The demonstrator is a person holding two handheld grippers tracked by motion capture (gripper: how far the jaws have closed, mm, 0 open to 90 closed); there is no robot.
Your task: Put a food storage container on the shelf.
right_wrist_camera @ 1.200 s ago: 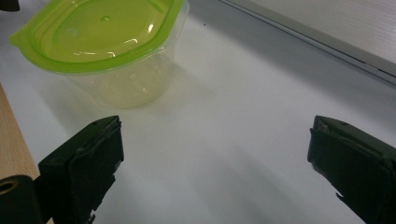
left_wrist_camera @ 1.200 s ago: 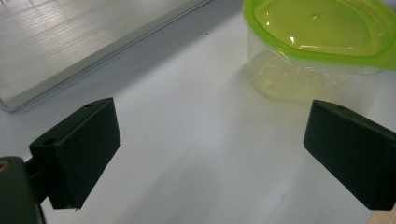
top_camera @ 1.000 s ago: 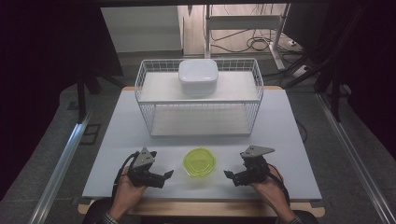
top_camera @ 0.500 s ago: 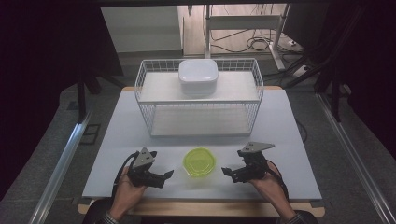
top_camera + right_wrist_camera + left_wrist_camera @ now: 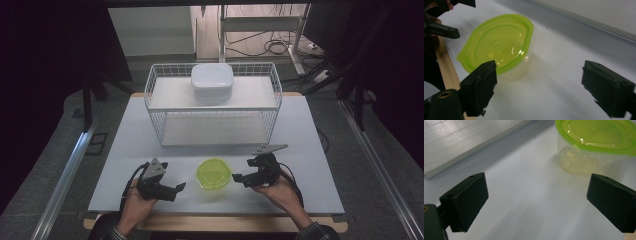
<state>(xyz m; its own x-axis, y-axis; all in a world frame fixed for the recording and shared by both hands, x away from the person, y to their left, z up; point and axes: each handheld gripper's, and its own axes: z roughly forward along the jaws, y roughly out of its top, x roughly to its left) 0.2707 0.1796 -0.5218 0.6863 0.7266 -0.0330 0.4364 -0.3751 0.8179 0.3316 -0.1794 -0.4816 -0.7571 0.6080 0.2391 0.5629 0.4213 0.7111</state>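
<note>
A clear tub with a lime-green lid (image 5: 213,173) stands near the table's front edge, between my two grippers. My left gripper (image 5: 178,189) rests to its left, jaws wide open and empty. In the left gripper view the tub (image 5: 596,142) lies ahead and to the right of the left gripper (image 5: 537,192). To the tub's right, my right gripper (image 5: 238,178) points at it; its jaws have just been closing a little but stay open. In the right gripper view the tub (image 5: 499,45) sits ahead and to the left of the right gripper (image 5: 540,80), with nothing between the pads.
A white wire basket rack (image 5: 212,107) stands at the back of the white table (image 5: 310,135), with a white lidded box (image 5: 212,81) on its top shelf. The wooden front edge (image 5: 215,222) runs just behind my hands. My left gripper (image 5: 441,28) shows beyond the tub.
My right gripper has moved left toward the tub and slightly away from the front edge. The left gripper and the tub have stayed put.
</note>
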